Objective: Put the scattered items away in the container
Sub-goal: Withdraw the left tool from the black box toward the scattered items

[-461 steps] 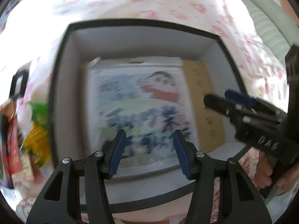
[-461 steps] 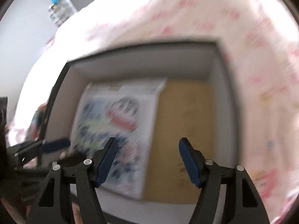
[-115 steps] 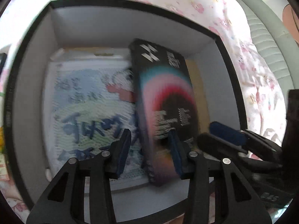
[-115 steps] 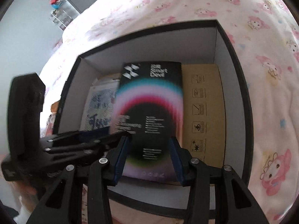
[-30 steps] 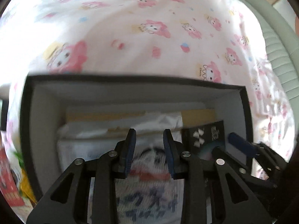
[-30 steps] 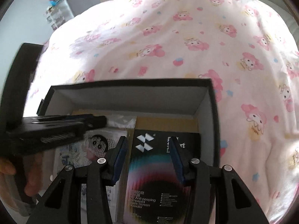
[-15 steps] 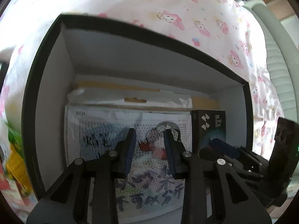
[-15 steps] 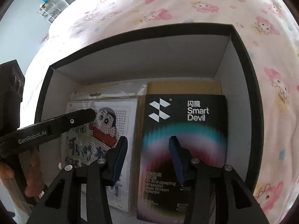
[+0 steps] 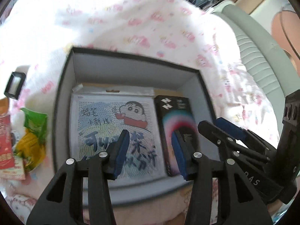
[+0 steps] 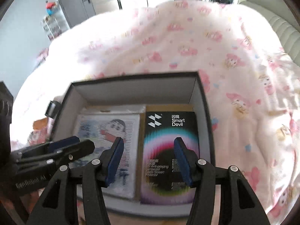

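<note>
With both the left tongs [image 9: 150, 148] and right tongs [image 10: 148, 159] opening and empty over the box [image 9: 131, 60], swing left cleanly toward the snack packets [image 9: 31, 136] on the bed [image 9: 116, 18].

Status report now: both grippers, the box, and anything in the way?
Left gripper and right gripper opening, empty. Black packet flat in box. Snack packets outside. Nothing blocking.
</note>
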Demonstrator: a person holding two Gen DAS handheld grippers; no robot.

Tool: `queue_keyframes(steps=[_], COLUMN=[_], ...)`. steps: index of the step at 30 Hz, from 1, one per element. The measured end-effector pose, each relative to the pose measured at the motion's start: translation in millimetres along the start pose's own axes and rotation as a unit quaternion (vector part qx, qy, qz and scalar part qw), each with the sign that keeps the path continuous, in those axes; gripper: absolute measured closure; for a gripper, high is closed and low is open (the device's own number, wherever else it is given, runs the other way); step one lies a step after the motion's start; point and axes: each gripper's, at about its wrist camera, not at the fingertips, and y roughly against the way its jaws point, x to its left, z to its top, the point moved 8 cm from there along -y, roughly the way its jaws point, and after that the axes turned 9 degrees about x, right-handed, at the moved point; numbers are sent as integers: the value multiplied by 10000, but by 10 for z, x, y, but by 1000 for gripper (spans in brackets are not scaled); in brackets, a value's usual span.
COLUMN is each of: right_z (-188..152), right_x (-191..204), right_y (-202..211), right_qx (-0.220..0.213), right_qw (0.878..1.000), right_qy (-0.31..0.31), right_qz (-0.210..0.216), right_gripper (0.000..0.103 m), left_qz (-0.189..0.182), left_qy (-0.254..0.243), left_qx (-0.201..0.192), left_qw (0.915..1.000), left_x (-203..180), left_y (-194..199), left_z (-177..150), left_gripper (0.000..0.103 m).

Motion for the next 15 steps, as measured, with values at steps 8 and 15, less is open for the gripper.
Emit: queue_keyframes(steps=[8, 15], right_z=[-269, -521], right_x=[370, 695], right_y=[616, 751], right_qx=[-444, -625], right_qw=[9990, 9980], right_qy=[-12, 52], right_qz=[34, 50], right_gripper=[51, 51], left_qz=[14, 100], left_qy=[-411, -469], left_qx=[-372, -490], left_qw=[9985, 9976], left_x=[-173, -127], left_y=[675, 940], left_z=[-333, -612], left_gripper=[55, 56])
